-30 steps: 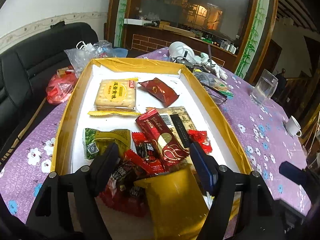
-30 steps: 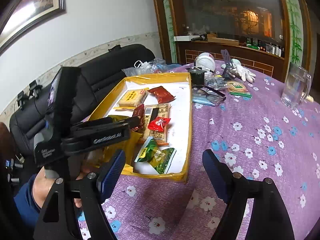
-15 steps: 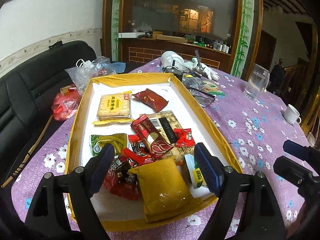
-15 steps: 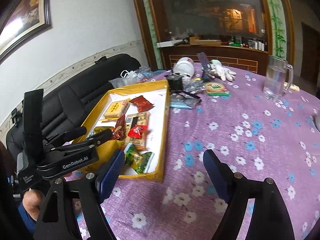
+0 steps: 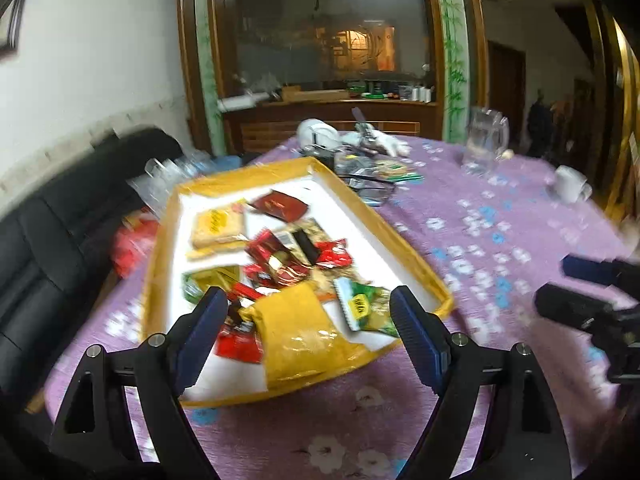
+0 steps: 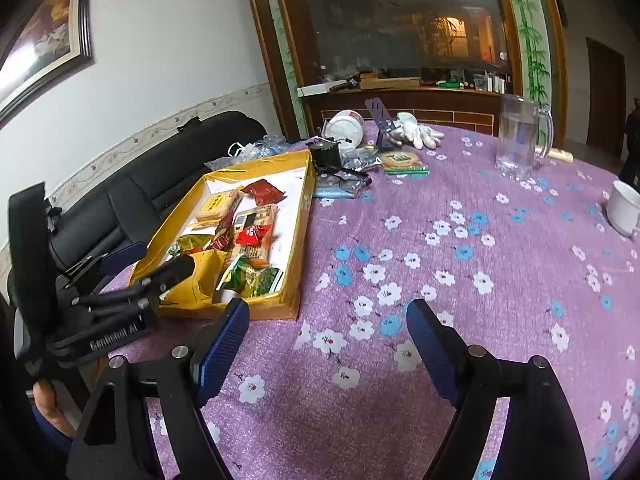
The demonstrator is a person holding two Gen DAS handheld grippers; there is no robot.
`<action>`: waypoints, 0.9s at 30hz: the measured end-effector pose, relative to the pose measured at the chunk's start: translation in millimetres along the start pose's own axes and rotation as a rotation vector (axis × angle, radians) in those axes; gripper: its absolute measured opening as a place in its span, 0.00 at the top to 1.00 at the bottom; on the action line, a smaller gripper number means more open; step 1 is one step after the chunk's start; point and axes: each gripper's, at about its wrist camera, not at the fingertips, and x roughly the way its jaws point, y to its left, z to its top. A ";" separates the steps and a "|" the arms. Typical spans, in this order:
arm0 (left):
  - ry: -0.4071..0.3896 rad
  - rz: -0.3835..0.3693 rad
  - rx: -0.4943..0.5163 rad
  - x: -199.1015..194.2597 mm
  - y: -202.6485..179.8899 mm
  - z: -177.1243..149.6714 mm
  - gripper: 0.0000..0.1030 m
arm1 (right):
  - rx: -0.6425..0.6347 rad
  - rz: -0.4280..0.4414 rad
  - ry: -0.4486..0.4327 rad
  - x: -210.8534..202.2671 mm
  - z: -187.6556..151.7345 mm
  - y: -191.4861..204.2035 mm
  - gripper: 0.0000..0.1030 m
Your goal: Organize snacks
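Observation:
A yellow-rimmed tray (image 5: 404,248) with a white floor holds several snack packets, among them a yellow pouch (image 5: 298,332), a green packet (image 5: 362,310), red wrappers (image 5: 280,258) and a biscuit pack (image 5: 218,224). The tray also shows in the right wrist view (image 6: 302,216). My left gripper (image 5: 308,334) is open and empty, just in front of the tray's near edge. My right gripper (image 6: 328,344) is open and empty over the purple flowered cloth, right of the tray. The left gripper shows in the right wrist view (image 6: 148,258).
A glass pitcher (image 6: 520,136), a white cup (image 6: 622,208), white gloves (image 6: 418,130), a white bowl (image 6: 346,126) and a pile of small items (image 6: 348,168) lie on the table beyond the tray. A black sofa (image 6: 160,184) stands left of the table.
Both grippers have pulled back and away from the tray. The yellow pouch, which was between the left fingers, now lies in the tray's near end.

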 end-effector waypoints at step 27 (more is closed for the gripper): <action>0.101 0.165 -0.054 23.0 8.4 -6.4 0.18 | -0.109 -0.039 0.000 5.5 -5.8 19.7 0.19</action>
